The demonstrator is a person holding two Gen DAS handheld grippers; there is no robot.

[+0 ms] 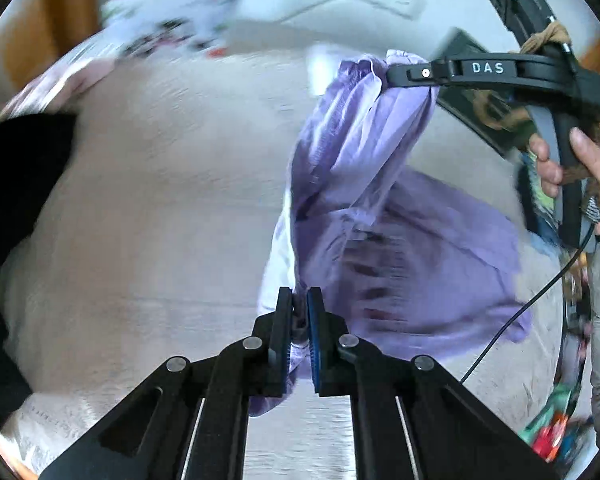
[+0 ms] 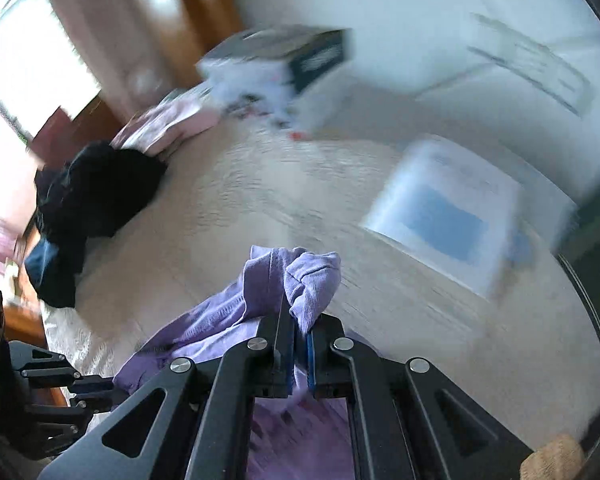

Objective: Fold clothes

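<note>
At the far left a black garment (image 2: 96,200) lies heaped on the cream bedspread (image 1: 160,200). The left gripper (image 1: 299,320) is clamped on a bunched edge of the lilac garment (image 1: 400,248), which hangs above the bedspread. Further right, the right gripper (image 2: 299,344), held in a hand (image 1: 592,176), pinches another fold of it, jaws closed tight.

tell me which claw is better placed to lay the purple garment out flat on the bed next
Right, probably. The right claw pinches a bunched end of the purple garment high above the bed, so it can swing outward. The left claw grips a lower edge and can anchor it.
</note>
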